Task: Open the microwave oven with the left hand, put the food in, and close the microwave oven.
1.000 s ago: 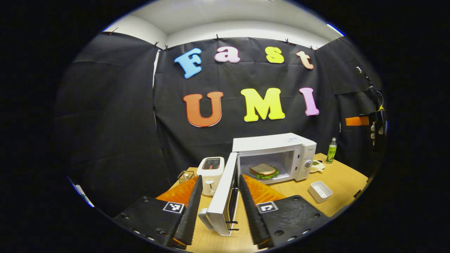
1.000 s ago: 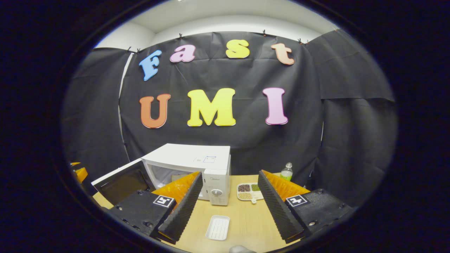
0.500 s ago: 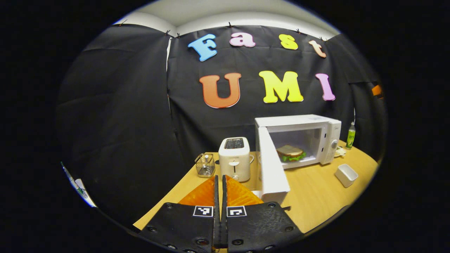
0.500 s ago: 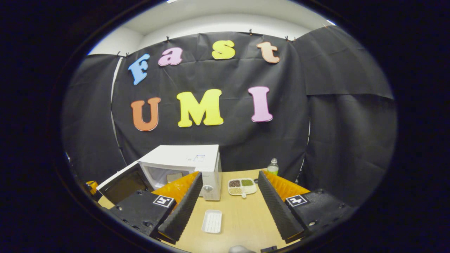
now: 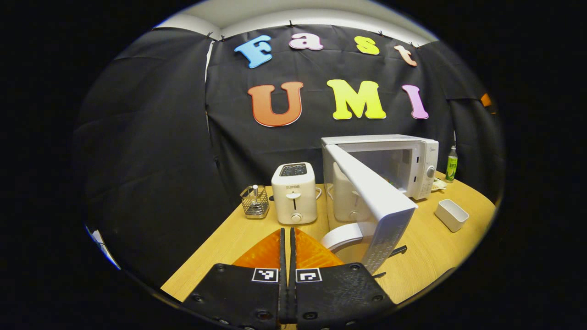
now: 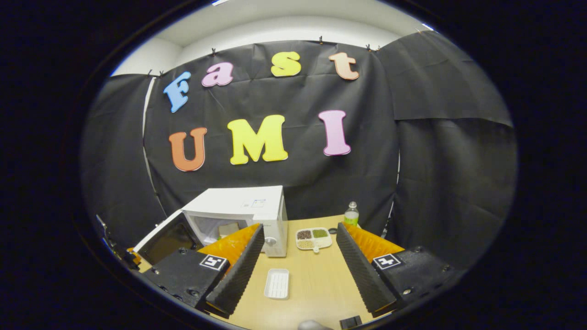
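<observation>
The white microwave point(image 5: 403, 153) stands on the wooden table point(image 5: 229, 247) with its door point(image 5: 373, 201) half swung, outer face toward me. My left gripper point(image 5: 287, 232) is shut with nothing in it, low and just left of the door's handle point(image 5: 341, 236); I cannot tell whether it touches. In the right gripper view the microwave point(image 6: 245, 206) shows its dark door window point(image 6: 167, 236), and the sandwich point(image 6: 228, 228) lies inside the cavity. My right gripper point(image 6: 299, 227) hangs open and empty in front of the microwave's control panel.
A white toaster point(image 5: 294, 192) and a wire basket point(image 5: 255, 200) stand left of the microwave. A small white tray point(image 6: 277, 283), a sectioned dish of beans point(image 6: 313, 238) and a green bottle point(image 6: 351, 214) sit to the microwave's right.
My left gripper went from open around the door's edge to shut on the door's outer side. The door has swung partway toward the microwave. My right gripper drew back slightly.
</observation>
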A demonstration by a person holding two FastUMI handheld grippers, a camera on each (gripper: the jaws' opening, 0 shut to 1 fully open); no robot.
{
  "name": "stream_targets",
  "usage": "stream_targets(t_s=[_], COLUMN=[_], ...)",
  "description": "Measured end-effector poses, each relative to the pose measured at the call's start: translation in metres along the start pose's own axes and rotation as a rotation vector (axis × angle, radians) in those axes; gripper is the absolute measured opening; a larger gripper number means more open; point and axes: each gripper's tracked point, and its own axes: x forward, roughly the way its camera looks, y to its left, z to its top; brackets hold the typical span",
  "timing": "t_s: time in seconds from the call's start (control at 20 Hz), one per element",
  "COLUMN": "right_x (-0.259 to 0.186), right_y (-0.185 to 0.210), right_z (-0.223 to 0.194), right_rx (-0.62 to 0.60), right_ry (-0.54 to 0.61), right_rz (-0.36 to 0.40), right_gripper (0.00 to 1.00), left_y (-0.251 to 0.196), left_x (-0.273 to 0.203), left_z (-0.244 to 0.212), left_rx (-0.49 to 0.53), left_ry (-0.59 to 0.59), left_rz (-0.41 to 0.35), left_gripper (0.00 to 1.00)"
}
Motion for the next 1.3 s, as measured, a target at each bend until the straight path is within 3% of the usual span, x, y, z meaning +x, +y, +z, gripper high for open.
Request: stream_targets(t_s=[0.05, 0.55, 0.6, 0.65, 0.7, 0.75, 0.8, 0.85, 0.9, 1.05, 1.1, 1.15, 1.2, 1.3], right_x=[-0.001, 0.006, 0.008, 0.009, 0.010, 0.011, 0.011, 0.012, 0.013, 0.017, 0.018, 0.018, 0.020, 0.022], right_y=[-0.001, 0.004, 0.004, 0.003, 0.001, -0.001, -0.003, -0.004, -0.007, -0.015, -0.018, -0.020, -0.022, -0.030], right_z=[0.001, 0.011, 0.013, 0.015, 0.016, 0.017, 0.019, 0.020, 0.021, 0.023, 0.025, 0.026, 0.028, 0.030], right_rx=[0.002, 0.003, 0.005, 0.004, 0.001, 0.002, 0.003, 0.004, 0.004, 0.002, 0.004, 0.007, 0.006, -0.003], right_ry=[0.001, 0.020, 0.021, 0.021, 0.021, 0.020, 0.020, 0.021, 0.020, 0.020, 0.020, 0.023, 0.024, 0.025], right_rz=[0.006, 0.063, 0.066, 0.066, 0.068, 0.069, 0.070, 0.070, 0.068, 0.064, 0.062, 0.060, 0.058, 0.047], right_gripper=[1.00, 1.00, 0.92, 1.00, 1.00, 0.92, 0.92, 0.92, 1.00, 1.00, 0.92, 0.92, 1.00, 1.00], left_y=[-0.011, -0.147, -0.159, -0.172, -0.183, -0.196, -0.207, -0.219, -0.227, -0.256, -0.263, -0.269, -0.275, -0.286], left_x=[-0.001, -0.001, 0.001, 0.004, 0.008, 0.011, 0.014, 0.019, 0.022, 0.040, 0.048, 0.054, 0.060, 0.074], left_z=[0.002, 0.021, 0.024, 0.027, 0.031, 0.034, 0.037, 0.040, 0.044, 0.052, 0.055, 0.058, 0.061, 0.069], left_rx=[0.005, -0.028, -0.020, -0.010, -0.002, -0.003, -0.006, -0.004, -0.002, 0.006, 0.016, 0.023, 0.026, 0.030], left_ry=[-0.005, -0.031, -0.036, -0.044, -0.047, -0.051, -0.055, -0.058, -0.066, -0.075, -0.078, -0.082, -0.090, -0.105], left_rz=[-0.015, -0.244, -0.265, -0.284, -0.302, -0.322, -0.341, -0.356, -0.366, -0.398, -0.400, -0.406, -0.410, -0.415], left_gripper=[0.00, 0.00, 0.00, 0.00, 0.00, 0.00, 0.00, 0.00, 0.00, 0.00, 0.00, 0.00, 0.00, 0.00])
